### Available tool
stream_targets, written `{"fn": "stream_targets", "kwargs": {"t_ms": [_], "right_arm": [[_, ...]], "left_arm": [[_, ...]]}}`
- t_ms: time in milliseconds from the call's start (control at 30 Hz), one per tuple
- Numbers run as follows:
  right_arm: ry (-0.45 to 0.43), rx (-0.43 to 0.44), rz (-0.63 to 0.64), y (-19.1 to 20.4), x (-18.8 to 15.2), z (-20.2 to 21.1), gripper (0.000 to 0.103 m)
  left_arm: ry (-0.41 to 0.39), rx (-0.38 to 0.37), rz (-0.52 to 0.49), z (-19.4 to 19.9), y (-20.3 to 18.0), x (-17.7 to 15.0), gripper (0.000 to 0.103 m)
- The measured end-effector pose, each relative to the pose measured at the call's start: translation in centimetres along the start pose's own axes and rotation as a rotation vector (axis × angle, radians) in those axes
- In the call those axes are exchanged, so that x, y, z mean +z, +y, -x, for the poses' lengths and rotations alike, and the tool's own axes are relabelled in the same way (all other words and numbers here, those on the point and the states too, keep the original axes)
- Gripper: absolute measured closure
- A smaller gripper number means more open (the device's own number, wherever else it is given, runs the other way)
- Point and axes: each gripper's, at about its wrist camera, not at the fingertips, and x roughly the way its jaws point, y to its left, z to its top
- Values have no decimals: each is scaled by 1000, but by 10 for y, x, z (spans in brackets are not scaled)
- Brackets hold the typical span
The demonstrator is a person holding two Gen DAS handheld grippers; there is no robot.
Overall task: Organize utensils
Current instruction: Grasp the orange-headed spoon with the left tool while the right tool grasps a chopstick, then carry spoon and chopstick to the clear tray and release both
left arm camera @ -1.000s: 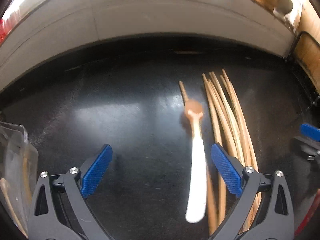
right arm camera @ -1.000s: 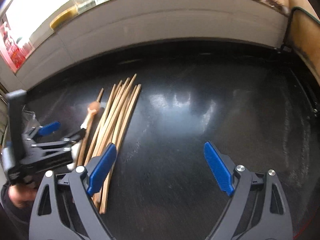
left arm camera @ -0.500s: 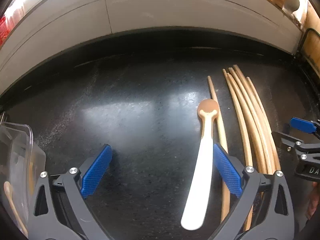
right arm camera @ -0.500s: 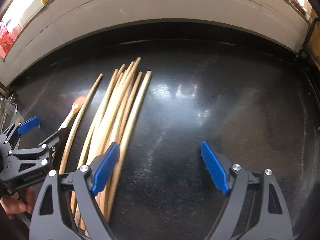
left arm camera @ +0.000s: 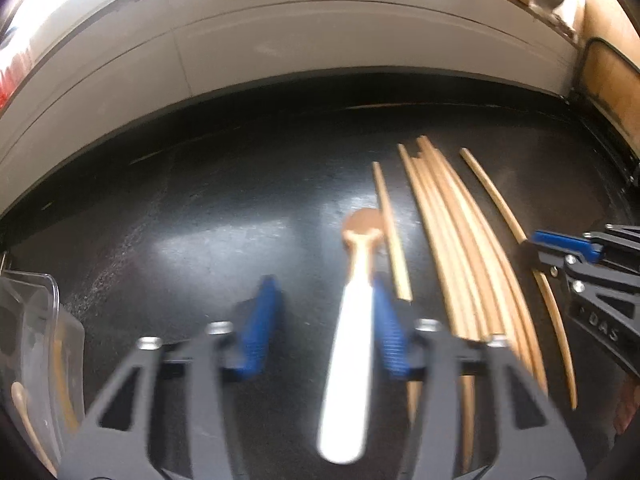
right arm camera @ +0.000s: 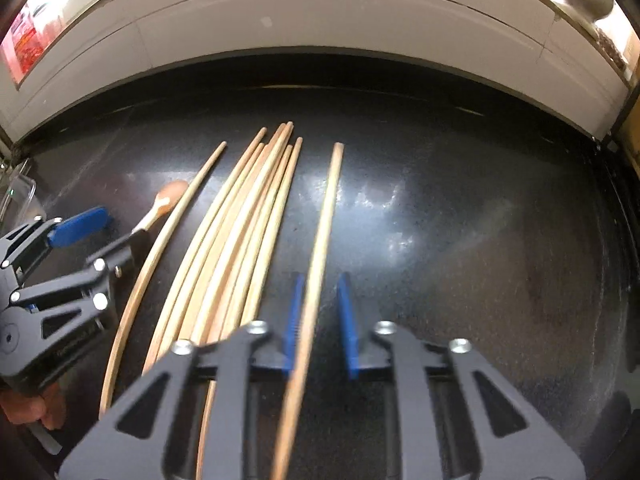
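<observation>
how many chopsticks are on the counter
About 8: one lone chopstick beside the spoon, one gripped chopstick in the right tool, roughly six in the overlapping bundle between them. Some may be hidden.

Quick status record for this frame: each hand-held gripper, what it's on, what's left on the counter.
left hand-held gripper: jaws closing, spoon between them, one pad not yet touching
right hand-held gripper: closed down on lone chopstick, frame blurred
chopstick bundle: flat on counter, between spoon and lone chopstick
stray chopstick: lies beside spoon
clear container: far left, wooden utensils inside
</observation>
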Motion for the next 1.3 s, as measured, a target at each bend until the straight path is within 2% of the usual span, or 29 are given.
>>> {"fn": "stream_targets", "kwargs": {"t_ms": [67, 100, 267, 433, 600, 700, 900, 1133, 1300], "right_arm": [[4, 9, -10, -2, -2, 1, 95], [6, 14, -15, -4, -2, 1, 96], [-9, 57, -77, -18, -6, 16, 96], [-61, 102, -87, -14, -10, 55, 96], [-114, 178, -56, 10, -14, 99, 96], [-146, 238, -13, 39, -16, 126, 96], [-183, 336, 82, 98, -14, 156, 96], [-211, 451, 192, 181, -8, 187, 96], [-189, 535, 237, 229, -8, 194, 96]], "left_arm": [[1, 6, -8, 2, -9, -2, 88], [1, 5, -6, 2, -10, -3, 89], [17, -11, 74, 13, -5, -2, 91], [-33, 13, 137, 60, 6, -3, 92], [-67, 48, 186, 107, 21, -13, 96], [-95, 98, 223, 142, 36, -24, 96], [-135, 176, 285, 196, 73, -56, 96], [-188, 269, 356, 244, 116, -87, 96], [-201, 323, 402, 264, 142, -103, 96]]}}
